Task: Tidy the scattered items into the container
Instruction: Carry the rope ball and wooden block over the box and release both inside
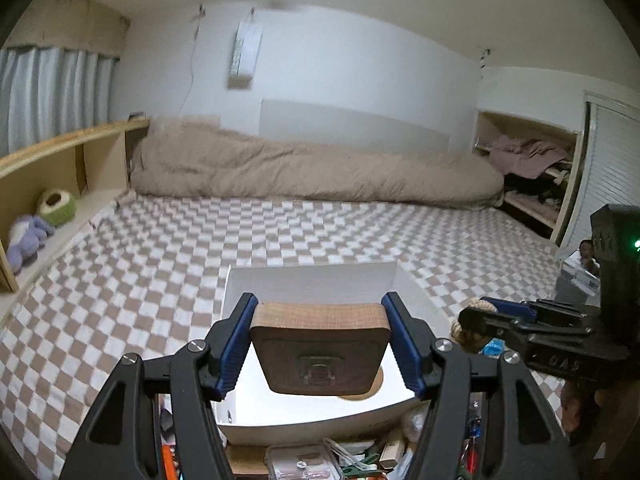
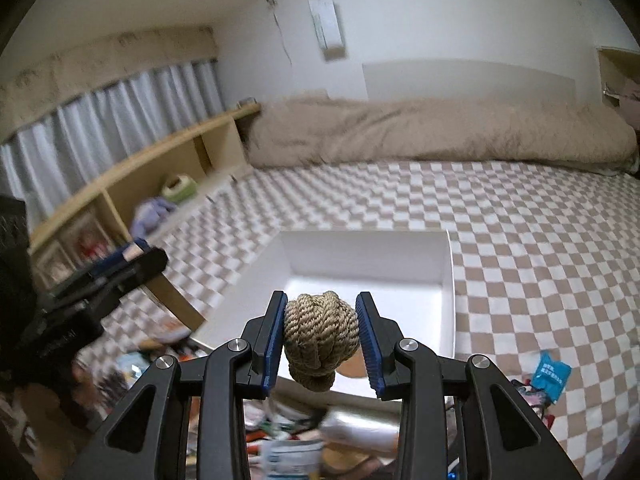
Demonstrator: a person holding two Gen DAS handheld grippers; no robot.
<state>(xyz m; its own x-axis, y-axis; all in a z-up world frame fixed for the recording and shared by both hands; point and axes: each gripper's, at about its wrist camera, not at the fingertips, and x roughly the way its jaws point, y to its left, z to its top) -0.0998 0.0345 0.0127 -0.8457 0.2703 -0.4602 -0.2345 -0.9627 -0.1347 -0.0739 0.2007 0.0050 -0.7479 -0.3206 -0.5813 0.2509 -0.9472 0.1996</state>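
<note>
Covering the bed, a checked sheet [image 2: 520,240] bears a white box [image 2: 448,280] ahead of both fingertips; left gripper [image 1: 320,344] clamps a wooden block [image 1: 320,352], right gripper [image 2: 322,338] a rope knot [image 2: 320,336].

Left gripper [image 1: 320,344] clamped on wooden block [image 1: 320,348] with both pads touching its sides, right gripper [image 2: 322,338] clamped on rope knot [image 2: 320,340], both pointing far.

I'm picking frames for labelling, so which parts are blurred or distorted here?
Left wrist view: wooden block in the left gripper is sharp; fisheye bends the shelf.
Right wrist view: rope knot in the right gripper is sharp; clutter below and left edge smear.
</note>
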